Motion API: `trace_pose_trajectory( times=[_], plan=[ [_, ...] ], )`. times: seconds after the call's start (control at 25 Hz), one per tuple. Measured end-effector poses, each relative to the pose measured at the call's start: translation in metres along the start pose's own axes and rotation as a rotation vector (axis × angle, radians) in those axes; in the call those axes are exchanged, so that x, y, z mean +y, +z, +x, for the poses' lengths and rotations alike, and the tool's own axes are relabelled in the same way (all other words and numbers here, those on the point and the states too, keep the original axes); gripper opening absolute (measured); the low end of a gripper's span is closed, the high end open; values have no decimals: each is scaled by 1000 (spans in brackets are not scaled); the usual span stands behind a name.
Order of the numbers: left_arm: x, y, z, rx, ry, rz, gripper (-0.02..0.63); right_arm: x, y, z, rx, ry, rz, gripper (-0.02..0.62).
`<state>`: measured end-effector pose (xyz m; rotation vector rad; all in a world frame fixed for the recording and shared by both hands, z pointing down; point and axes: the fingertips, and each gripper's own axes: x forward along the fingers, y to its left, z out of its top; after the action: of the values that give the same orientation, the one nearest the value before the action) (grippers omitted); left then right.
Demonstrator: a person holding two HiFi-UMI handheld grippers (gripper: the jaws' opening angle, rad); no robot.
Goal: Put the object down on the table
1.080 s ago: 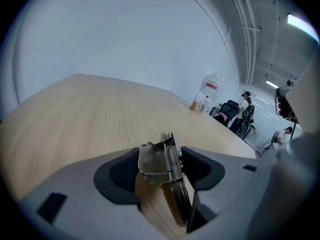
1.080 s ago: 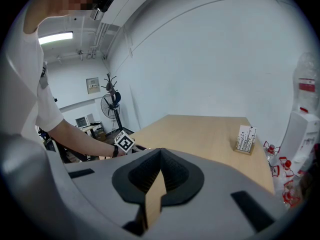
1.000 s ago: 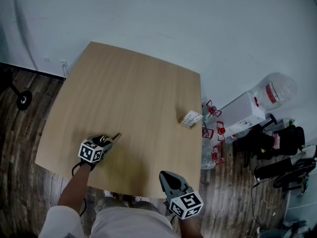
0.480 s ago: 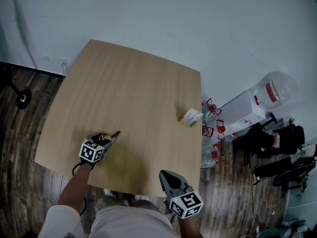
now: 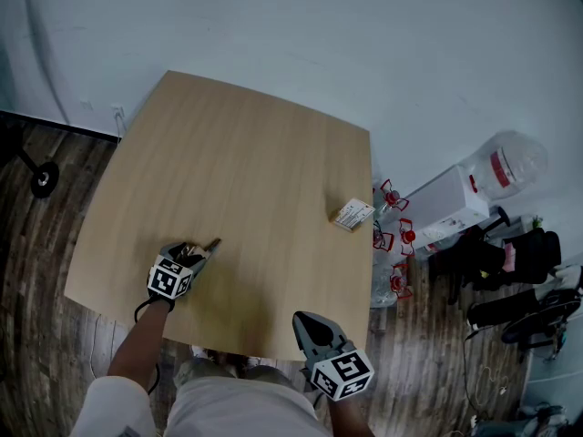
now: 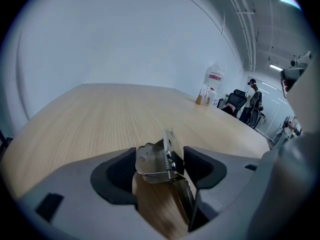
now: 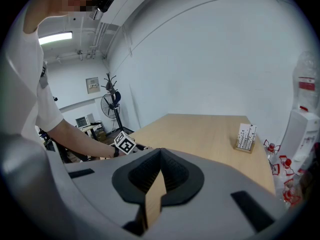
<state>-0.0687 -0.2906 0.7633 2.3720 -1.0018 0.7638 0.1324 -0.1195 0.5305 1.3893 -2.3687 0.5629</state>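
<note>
A shiny metal spring clip (image 6: 157,163) stands on the wooden table (image 5: 237,162) between the jaws of my left gripper (image 6: 161,159). Those jaws have just been opening and stand wide, with the clip loose between the pads and its long plate leaning along the right one. In the head view the left gripper (image 5: 202,250) is near the table's front left, and the clip's tip (image 5: 212,243) juts out ahead of it. My right gripper (image 5: 306,324) hovers off the table's front edge. In its own view the right gripper (image 7: 160,156) is shut with nothing in it.
A small card box (image 5: 351,217) stands at the table's right edge. On the floor to the right are a white carton (image 5: 446,212), a big water jug (image 5: 510,167), red-capped bottles (image 5: 398,237) and dark bags (image 5: 496,262). A chair caster (image 5: 43,182) is far left.
The left gripper has rolled slightly and the clip's tip has shifted a little with it. The right gripper has stayed in place.
</note>
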Motion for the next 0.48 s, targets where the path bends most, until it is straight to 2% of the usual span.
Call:
trace_pose_trajectory(
  times=[0.48],
  plan=[
    [1, -3, 1, 13, 6, -11, 291, 1, -5, -3, 4, 3, 1, -2]
  ],
)
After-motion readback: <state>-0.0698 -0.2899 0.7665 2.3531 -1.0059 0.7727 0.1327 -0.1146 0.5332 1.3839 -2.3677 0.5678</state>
